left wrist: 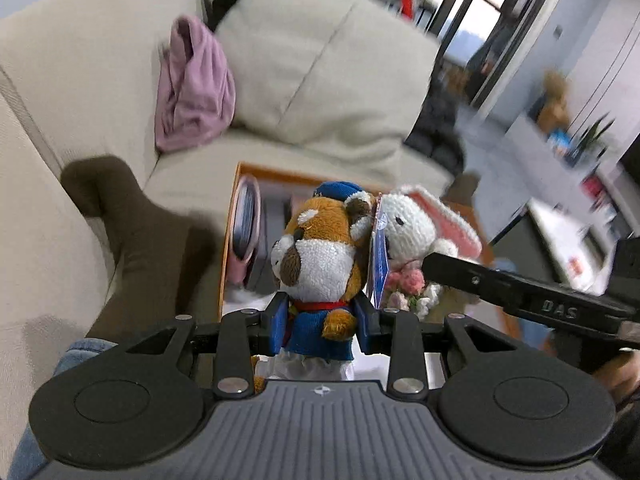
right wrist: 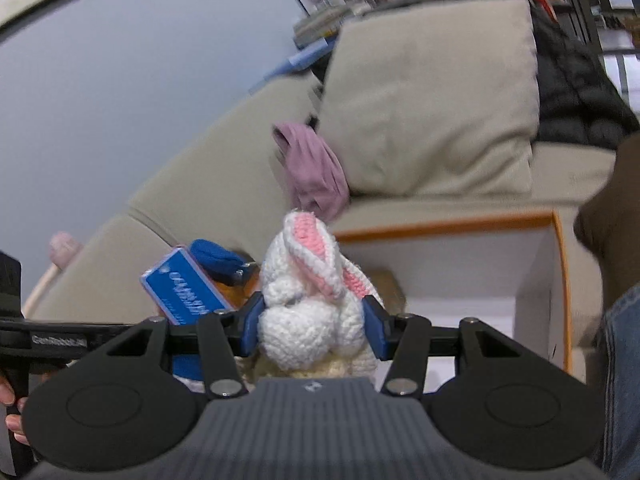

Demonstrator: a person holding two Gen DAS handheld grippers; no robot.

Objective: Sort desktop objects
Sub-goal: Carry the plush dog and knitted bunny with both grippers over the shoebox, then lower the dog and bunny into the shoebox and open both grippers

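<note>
Plush dog [left wrist: 320, 264] clamped at body between left gripper [left wrist: 322, 326] fingers; crochet rabbit [right wrist: 312, 304] pinched by right gripper [right wrist: 314, 328]; both held side by side above orange-rimmed box [right wrist: 560, 280], sofa [left wrist: 100, 60] behind

The brown-and-white plush dog [left wrist: 320, 256] stood upright, wearing a blue cap, a blue outfit and a red collar, with a blue hang tag [right wrist: 186, 292] at its side. Its body was pinched between the blue pads of the left gripper [left wrist: 322, 322]. Just beside it, touching at the head, the white crocheted rabbit [right wrist: 310, 304] with pink-lined ears held a small pink bouquet at its front. Its round body was clamped between the pads of the right gripper [right wrist: 314, 326], ears flopped forward over its head.
</note>
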